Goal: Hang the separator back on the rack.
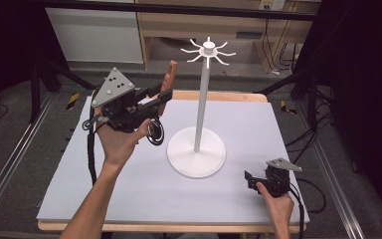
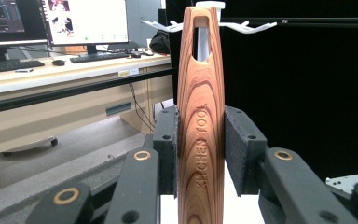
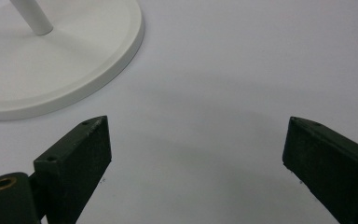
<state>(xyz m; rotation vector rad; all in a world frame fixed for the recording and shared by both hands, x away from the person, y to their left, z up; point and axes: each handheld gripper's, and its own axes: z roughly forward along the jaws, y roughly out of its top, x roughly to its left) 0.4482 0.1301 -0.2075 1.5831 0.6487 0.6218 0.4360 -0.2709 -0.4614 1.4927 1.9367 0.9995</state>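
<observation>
Wooden kitchen tool [image 2: 200, 121] stands upright between the fingers [image 2: 168, 149] of the left gripper [image 1: 151, 102], which clamp its handle on both sides; its lower end is cut off at the bottom of the left gripper view. From above, it rises over the desk's [image 1: 129, 199] far left part, left of the white hook stand [image 1: 199, 124]. Its slotted top partly hides the stand's pole. The right gripper [image 3: 196, 154] hovers low near the stand's base, fingers wide apart with nothing between them.
</observation>
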